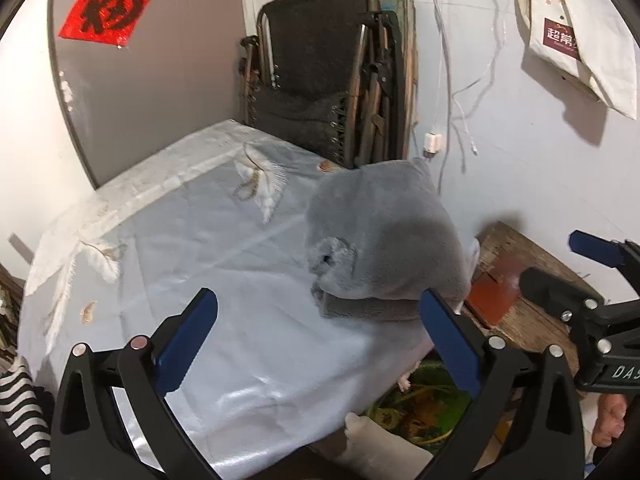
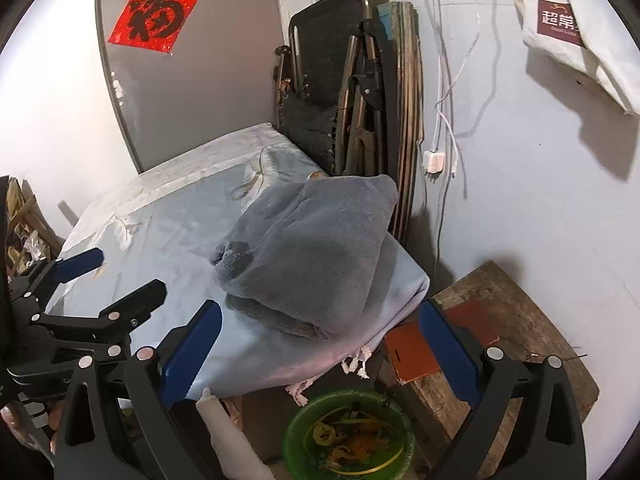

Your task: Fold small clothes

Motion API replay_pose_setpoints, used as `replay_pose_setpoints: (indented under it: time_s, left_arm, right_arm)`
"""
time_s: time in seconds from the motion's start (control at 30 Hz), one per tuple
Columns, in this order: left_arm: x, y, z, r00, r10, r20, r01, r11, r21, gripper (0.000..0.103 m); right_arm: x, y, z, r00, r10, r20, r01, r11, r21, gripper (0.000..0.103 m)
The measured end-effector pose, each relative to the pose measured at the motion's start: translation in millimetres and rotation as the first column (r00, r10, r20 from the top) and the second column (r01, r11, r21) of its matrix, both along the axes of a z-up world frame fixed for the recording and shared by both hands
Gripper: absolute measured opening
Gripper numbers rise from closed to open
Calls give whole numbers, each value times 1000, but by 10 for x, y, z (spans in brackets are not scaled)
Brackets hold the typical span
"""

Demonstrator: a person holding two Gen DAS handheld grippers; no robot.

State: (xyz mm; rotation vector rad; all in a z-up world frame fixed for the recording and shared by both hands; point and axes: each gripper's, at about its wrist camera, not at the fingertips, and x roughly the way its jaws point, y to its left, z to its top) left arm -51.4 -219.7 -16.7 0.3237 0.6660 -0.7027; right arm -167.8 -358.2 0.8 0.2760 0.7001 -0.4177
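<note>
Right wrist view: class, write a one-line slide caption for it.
Folded grey fleece garment rests on the cloth-covered table; both tongs, right and left, open and empty.

Grey fleece garment (image 2: 308,256), pale blue tablecloth (image 1: 224,300)

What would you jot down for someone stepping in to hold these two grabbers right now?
Left gripper: open, empty, back from the cloth.
Right gripper: open, empty, also pulled back.
Grey fleece garment: lying in a folded bundle near the right edge of the cloth-covered table.
Done: this piece looks folded, though lumpy.
Left: perhaps flatten it; no other clothes to fold are in view.
</note>
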Motion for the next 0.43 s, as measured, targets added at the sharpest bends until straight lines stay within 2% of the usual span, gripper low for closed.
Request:
replay_pose_setpoints:
  time_s: [0.17,0.23,0.43]
  left_arm:
    - [-47,16,16,999,5,32,-5,1000,-6,98]
    - [-41,-17,5,999,16,30,-16,1000,17,98]
    - [-15,-34,-36,1000,11,-17,-10,1000,22,98]
  right_arm:
    - [25,38,-32,1000,5,-10,-5,1000,-1,100]
    - [28,37,-30,1000,6,-10,-6,1000,-1,100]
    - [20,33,-17,1000,1,0,-1,1000,-1,100]
